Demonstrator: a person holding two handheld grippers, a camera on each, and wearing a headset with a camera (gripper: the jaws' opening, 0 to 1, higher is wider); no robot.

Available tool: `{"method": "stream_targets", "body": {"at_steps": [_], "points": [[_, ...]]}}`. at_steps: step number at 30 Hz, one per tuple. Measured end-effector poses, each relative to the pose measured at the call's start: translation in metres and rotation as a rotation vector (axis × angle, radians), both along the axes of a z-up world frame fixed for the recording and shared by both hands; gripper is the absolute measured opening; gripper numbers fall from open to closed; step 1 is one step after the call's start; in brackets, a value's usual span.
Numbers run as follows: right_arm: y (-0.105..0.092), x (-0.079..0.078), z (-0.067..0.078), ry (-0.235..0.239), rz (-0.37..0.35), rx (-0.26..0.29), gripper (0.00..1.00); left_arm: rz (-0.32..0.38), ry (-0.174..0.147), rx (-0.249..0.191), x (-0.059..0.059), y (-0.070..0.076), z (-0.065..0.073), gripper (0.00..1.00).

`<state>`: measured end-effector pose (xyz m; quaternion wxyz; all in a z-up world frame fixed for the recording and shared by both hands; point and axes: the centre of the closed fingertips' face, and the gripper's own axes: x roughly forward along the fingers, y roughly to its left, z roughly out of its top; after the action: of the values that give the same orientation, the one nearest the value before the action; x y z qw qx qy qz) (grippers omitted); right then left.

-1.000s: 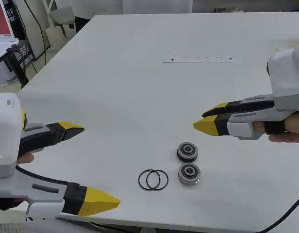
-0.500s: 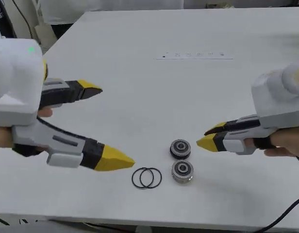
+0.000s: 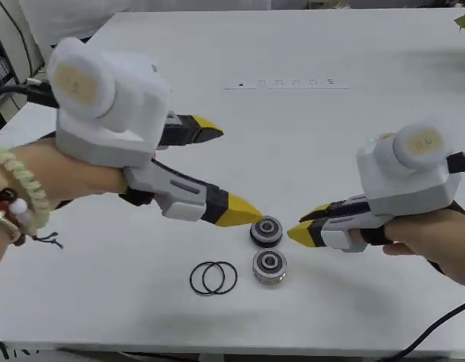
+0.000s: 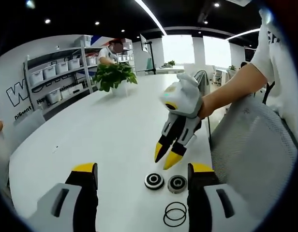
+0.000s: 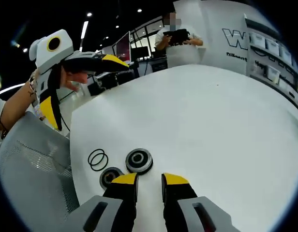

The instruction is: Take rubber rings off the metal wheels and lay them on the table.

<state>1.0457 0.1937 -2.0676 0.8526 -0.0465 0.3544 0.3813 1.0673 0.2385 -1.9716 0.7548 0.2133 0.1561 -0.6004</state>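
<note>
Two metal wheels stand near the table's front. The far wheel (image 3: 266,231) (image 4: 154,181) (image 5: 139,160) has a black rim. The near wheel (image 3: 269,266) (image 4: 177,183) (image 5: 111,177) looks silver-rimmed. Two thin black rubber rings (image 3: 214,277) (image 4: 175,213) (image 5: 97,159) lie overlapping on the table, left of the near wheel. My left gripper (image 3: 236,173) is wide open, its lower tip just left of the far wheel. My right gripper (image 3: 302,224) (image 4: 164,158) points at the far wheel from the right, holding nothing, with a narrow gap between its jaws.
A strip of small print (image 3: 285,82) lies far back on the white table (image 3: 353,136). A black cable (image 3: 444,332) crosses the front right corner. Behind the table are a mesh chair (image 4: 255,145), a plant (image 4: 112,75) and a standing person (image 5: 178,34).
My left gripper has come up and to the right, to the wheels. My right gripper has moved down and left to the far wheel. Wheels and rings lie as before.
</note>
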Motion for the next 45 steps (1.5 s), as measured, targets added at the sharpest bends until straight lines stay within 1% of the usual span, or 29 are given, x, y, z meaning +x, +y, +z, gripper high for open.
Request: {"method": "stream_targets", "body": {"at_steps": [1, 4, 7, 8, 11, 12, 13, 14, 16, 19, 21, 25, 29, 31, 34, 38, 39, 41, 42, 43, 45], "points": [[0.001, -0.002, -0.002, 0.001, 0.006, -0.009, 0.17, 0.001, 0.002, -0.002, 0.001, -0.003, -0.003, 0.71], [0.002, -0.003, -0.006, 0.01, 0.016, -0.01, 0.17, -0.004, 0.007, -0.002, 0.002, -0.011, -0.014, 0.68], [0.005, -0.005, -0.008, 0.013, 0.029, -0.015, 0.17, -0.005, -0.007, 0.01, 0.003, -0.014, -0.027, 0.61], [0.006, -0.005, -0.008, 0.011, 0.031, -0.015, 0.17, 0.011, -0.007, 0.004, 0.004, -0.014, -0.032, 0.59], [0.008, -0.004, -0.01, 0.008, 0.039, -0.017, 0.18, 0.037, 0.013, -0.024, 0.002, -0.016, -0.041, 0.54], [0.009, -0.004, -0.01, 0.006, 0.042, -0.019, 0.18, 0.034, 0.029, -0.028, 0.0, -0.017, -0.046, 0.51], [0.011, -0.005, -0.011, 0.004, 0.045, -0.022, 0.18, 0.031, 0.044, -0.024, -0.002, -0.017, -0.049, 0.47], [0.012, -0.005, -0.012, 0.003, 0.048, -0.024, 0.18, 0.023, 0.052, -0.012, -0.005, -0.018, -0.054, 0.42], [0.014, -0.006, -0.014, -0.001, 0.058, -0.032, 0.18, 0.019, 0.05, -0.009, -0.007, -0.019, -0.058, 0.37], [0.016, -0.005, -0.015, -0.02, 0.065, -0.051, 0.18, 0.022, 0.046, 0.005, -0.006, -0.021, -0.067, 0.35], [0.016, -0.004, -0.014, -0.029, 0.066, -0.056, 0.17, 0.029, 0.042, 0.009, -0.004, -0.022, -0.07, 0.32], [0.017, -0.002, -0.014, -0.034, 0.057, -0.051, 0.17, 0.041, 0.056, 0.02, -0.004, -0.023, -0.078, 0.21], [0.019, -0.003, -0.015, -0.03, 0.059, -0.05, 0.18, 0.038, 0.059, 0.035, -0.006, -0.023, -0.083, 0.16], [0.019, -0.003, -0.016, -0.035, 0.058, -0.055, 0.19, 0.032, 0.07, 0.038, -0.007, -0.024, -0.085, 0.13], [0.019, 0.0, -0.015, -0.046, 0.047, -0.06, 0.21, 0.033, 0.067, 0.047, -0.007, -0.024, -0.087, 0.11], [0.02, 0.001, -0.015, -0.046, 0.032, -0.049, 0.2, 0.028, 0.076, 0.065, -0.009, -0.023, -0.092, 0.1], [0.021, 0.001, -0.015, -0.046, 0.03, -0.048, 0.2, 0.032, 0.076, 0.06, -0.008, -0.023, -0.091, 0.1], [0.021, 0.002, -0.015, -0.049, 0.021, -0.044, 0.2, 0.041, 0.085, 0.059, -0.008, -0.023, -0.092, 0.09], [0.022, 0.002, -0.015, -0.048, 0.02, -0.039, 0.2, 0.048, 0.087, 0.073, -0.007, -0.021, -0.094, 0.08], [0.022, 0.002, -0.015, -0.043, 0.019, -0.035, 0.19, 0.054, 0.099, 0.061, -0.006, -0.022, -0.094, 0.08], [0.024, 0.001, -0.016, -0.037, 0.018, -0.026, 0.19, 0.061, 0.108, 0.058, -0.005, -0.021, -0.094, 0.08]]}}
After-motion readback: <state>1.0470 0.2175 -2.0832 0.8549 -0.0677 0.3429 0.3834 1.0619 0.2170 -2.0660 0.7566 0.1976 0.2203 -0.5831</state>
